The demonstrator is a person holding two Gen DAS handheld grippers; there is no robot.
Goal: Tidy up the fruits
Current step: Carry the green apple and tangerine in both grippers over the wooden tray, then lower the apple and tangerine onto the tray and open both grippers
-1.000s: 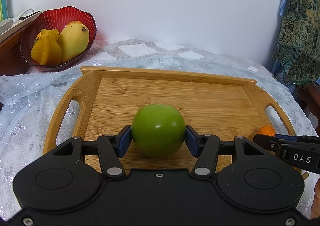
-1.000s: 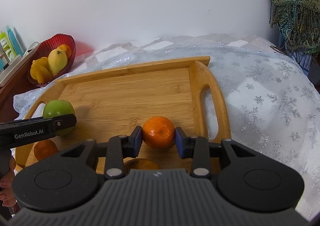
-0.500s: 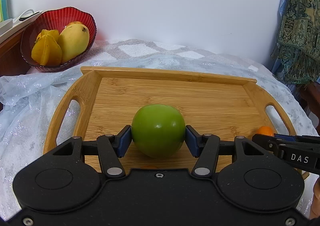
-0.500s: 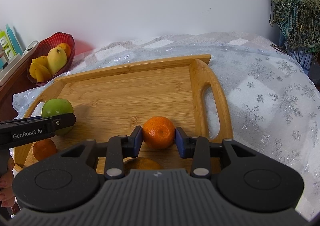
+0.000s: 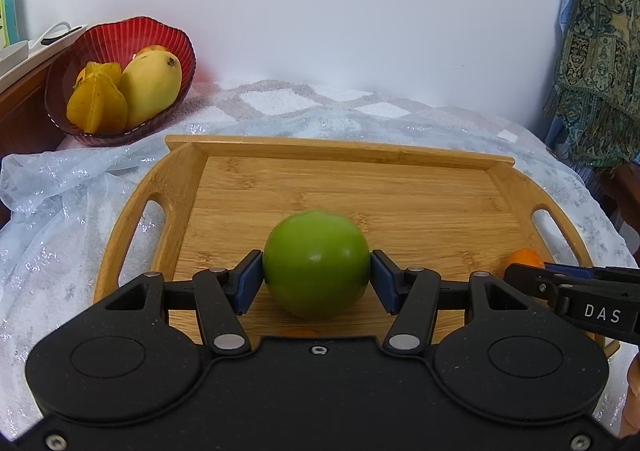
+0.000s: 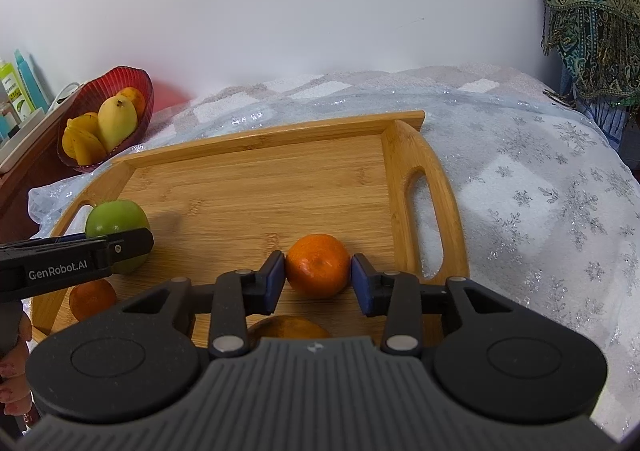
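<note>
My left gripper (image 5: 316,281) is shut on a green apple (image 5: 316,264) just above the near part of the wooden tray (image 5: 360,187). My right gripper (image 6: 318,281) is shut on an orange (image 6: 318,265) over the tray's (image 6: 260,179) near right part. In the right wrist view the apple (image 6: 116,221) and the left gripper's finger (image 6: 76,255) show at the left. A second orange (image 6: 92,299) lies under that finger, and another orange fruit (image 6: 288,329) lies just below my right gripper.
A red bowl (image 5: 120,47) with a mango (image 5: 150,87) and starfruit (image 5: 96,103) stands at the back left, beside a wooden shelf. A snowflake tablecloth (image 6: 540,211) covers the table. A patterned cloth (image 5: 596,51) hangs at the right.
Both grippers have risen slightly with their fruits; the tray looks a little lower and farther. Grips unchanged.
</note>
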